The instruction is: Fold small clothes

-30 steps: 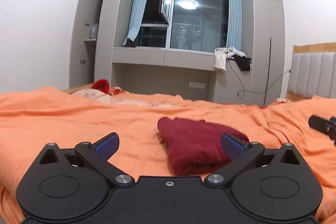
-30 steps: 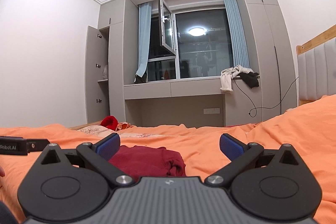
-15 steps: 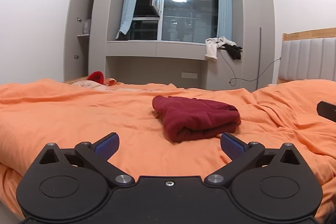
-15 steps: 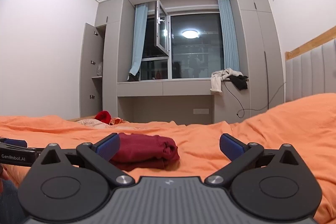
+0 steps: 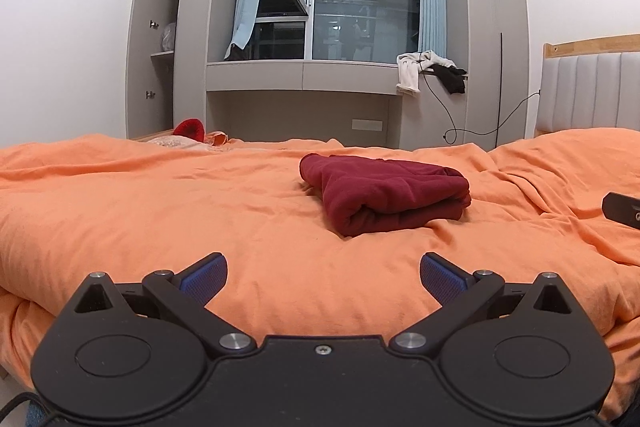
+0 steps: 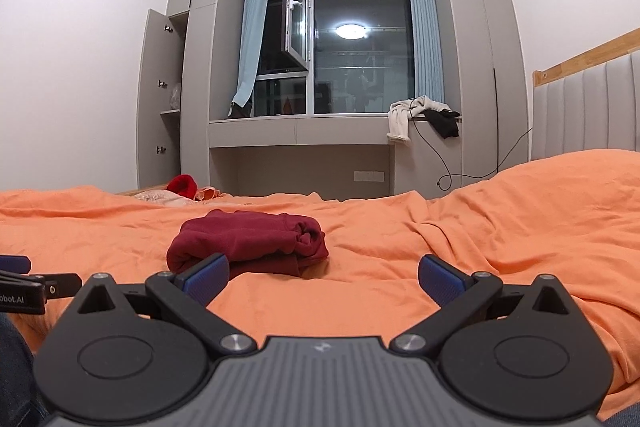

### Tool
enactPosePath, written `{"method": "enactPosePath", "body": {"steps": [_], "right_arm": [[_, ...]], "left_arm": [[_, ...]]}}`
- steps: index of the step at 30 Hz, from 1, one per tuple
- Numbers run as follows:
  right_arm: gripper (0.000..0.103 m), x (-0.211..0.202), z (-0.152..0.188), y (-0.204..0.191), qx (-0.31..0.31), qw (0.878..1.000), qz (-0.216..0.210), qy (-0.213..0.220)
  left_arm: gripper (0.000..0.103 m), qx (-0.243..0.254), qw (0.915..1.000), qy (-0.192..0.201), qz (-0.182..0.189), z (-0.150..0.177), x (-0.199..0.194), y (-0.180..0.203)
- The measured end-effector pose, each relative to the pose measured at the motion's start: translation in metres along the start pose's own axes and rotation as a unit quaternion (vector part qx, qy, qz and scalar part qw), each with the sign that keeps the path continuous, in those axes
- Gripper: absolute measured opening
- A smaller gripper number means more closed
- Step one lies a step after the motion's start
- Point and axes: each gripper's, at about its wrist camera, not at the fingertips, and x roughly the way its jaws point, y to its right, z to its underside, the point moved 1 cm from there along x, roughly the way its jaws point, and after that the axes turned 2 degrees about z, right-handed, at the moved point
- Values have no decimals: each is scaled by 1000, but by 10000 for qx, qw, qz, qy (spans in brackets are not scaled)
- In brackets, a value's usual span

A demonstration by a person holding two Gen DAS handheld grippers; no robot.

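Observation:
A dark red garment [image 5: 384, 193] lies folded in a thick bundle on the orange bedcover [image 5: 160, 203]. It also shows in the right wrist view [image 6: 248, 241], ahead and to the left. My left gripper [image 5: 323, 277] is open and empty, held back from the bundle near the bed's front edge. My right gripper [image 6: 323, 277] is open and empty, also short of the bundle. The right gripper's body [image 5: 622, 209] shows at the right edge of the left wrist view. The left gripper's body [image 6: 24, 291] shows at the left edge of the right wrist view.
A red item and pale clothes [image 5: 190, 135] lie at the bed's far left edge. A padded headboard [image 5: 588, 91] stands at the right. Grey cabinets, a window ledge with white and black clothes [image 5: 430, 71] and a hanging cable are behind the bed.
Both grippers have pulled back from the folded garment, which now lies farther ahead in both views. Both stay open. The garment has not moved on the bed.

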Motion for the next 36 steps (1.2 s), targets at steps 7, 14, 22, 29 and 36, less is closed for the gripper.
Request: {"method": "enactPosePath", "body": {"steps": [7,14,22,29,36], "right_arm": [[103,2,0,0,-59,10000,-22,-27],[103,3,1,3,-5,10000,-33,-51],[103,3,1,3,-16,10000,-28,-53],[103,3,1,3,-17,10000,-31,-54],[103,3,1,3,-16,10000,-30,-55]], "left_arm": [[102,-4,10000,-17,-51,0,2,1],[102,1,10000,-14,-57,1,2,0],[102,4,10000,-17,-56,1,2,0],[102,5,10000,-15,-57,1,2,0],[102,8,10000,-16,-58,1,2,0]]}}
